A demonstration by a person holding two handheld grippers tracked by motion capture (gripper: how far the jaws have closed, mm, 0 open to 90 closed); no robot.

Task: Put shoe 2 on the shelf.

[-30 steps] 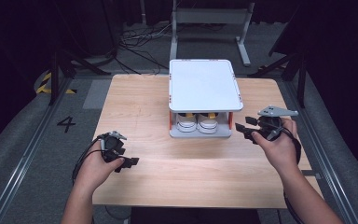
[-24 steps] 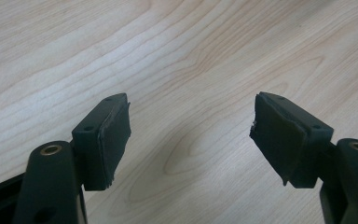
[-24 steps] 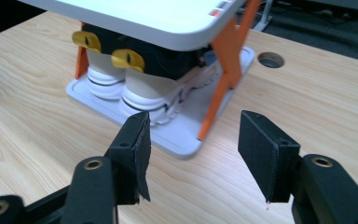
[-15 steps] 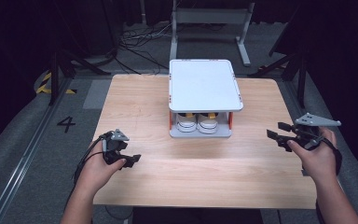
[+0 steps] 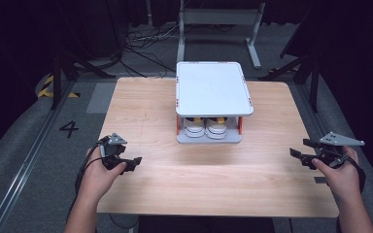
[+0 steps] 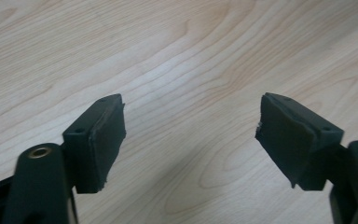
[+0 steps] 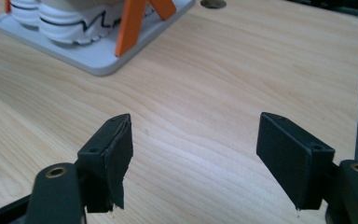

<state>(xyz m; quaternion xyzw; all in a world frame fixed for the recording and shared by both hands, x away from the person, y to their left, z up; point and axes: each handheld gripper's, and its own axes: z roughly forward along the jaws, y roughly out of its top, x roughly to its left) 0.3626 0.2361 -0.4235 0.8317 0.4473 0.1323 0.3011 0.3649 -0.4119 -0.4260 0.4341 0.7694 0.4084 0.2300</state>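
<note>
A white two-tier rack [image 5: 212, 90] with orange posts stands at the middle back of the wooden table [image 5: 252, 184]. A pair of white shoes [image 5: 206, 127] sits on its lower shelf. My left gripper [image 5: 131, 164] rests low over the table's front left. Its jaws have just been opening and stand wide apart with only bare wood between them [image 6: 191, 107]. My right gripper [image 5: 299, 147] hovers near the right edge, pointing left. Its jaws have also just been opening, with nothing between them [image 7: 196, 123]. The shoes [image 7: 70, 21] and the rack base [image 7: 93, 58] lie ahead to its left.
A round hole [image 7: 213, 3] sits in the tabletop beyond the rack corner. Dark floor, cables and a metal stand [image 5: 218, 19] lie behind the table. A floor mark "4" [image 5: 69, 128] is at the left.
My right hand has moved from beside the rack's right side out toward the table's right edge and lower, its jaws spreading wider. The left hand has stayed in place.
</note>
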